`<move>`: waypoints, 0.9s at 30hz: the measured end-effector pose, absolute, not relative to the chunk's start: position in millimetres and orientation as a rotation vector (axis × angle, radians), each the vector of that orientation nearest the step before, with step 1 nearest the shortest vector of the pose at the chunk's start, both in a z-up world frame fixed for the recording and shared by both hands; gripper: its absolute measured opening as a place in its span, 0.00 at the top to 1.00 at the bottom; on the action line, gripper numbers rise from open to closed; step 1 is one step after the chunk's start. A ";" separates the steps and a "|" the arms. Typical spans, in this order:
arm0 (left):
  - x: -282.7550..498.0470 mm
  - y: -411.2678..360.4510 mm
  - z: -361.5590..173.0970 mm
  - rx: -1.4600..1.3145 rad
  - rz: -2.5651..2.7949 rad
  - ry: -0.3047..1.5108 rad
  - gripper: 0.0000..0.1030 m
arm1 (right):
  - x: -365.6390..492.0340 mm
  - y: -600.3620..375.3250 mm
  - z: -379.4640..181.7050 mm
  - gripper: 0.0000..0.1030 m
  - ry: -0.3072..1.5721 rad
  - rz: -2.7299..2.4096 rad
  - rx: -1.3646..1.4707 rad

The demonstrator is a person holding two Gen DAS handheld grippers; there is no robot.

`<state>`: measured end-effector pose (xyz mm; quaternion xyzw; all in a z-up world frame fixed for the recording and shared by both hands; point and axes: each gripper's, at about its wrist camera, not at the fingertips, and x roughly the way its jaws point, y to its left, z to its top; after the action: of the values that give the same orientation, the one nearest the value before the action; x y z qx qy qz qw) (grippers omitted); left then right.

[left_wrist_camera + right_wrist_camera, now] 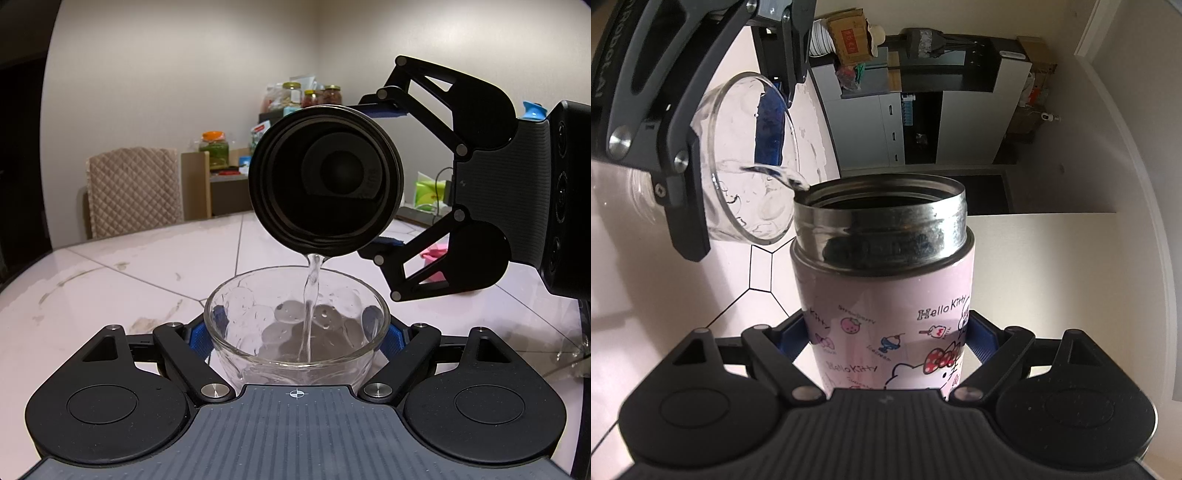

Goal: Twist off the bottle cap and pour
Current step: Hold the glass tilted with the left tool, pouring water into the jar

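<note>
The right gripper (890,343) has its jaws shut tight on the pink bottle (886,295), which has no cap on and is tipped over above the bowl (295,325). Water (310,295) runs in a thin stream from the bottle's lip down into the bowl. The left gripper (295,332) has its jaws closed on both sides of the glass bowl, and the white desk (129,280) lies under it.

Clear glass bowl (295,332); shiny steel-rimmed bottle (886,295).
</note>
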<state>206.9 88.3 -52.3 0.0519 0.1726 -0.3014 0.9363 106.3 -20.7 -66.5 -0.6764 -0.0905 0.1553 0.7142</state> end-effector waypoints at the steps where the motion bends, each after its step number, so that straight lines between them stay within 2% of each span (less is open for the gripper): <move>1: 206.9 88.3 -52.3 0.106 -0.616 0.353 0.15 | 105.2 -21.3 -67.4 0.15 -0.200 0.345 -1.498; 27: 207.2 87.2 -53.6 0.105 -0.616 0.353 0.15 | 117.2 -32.9 -50.1 0.15 -0.214 0.348 -1.503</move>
<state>207.2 87.2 -53.6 0.0515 0.1726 -0.3014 0.9363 117.2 -32.9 -50.1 -0.6778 -0.0963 0.1569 0.7118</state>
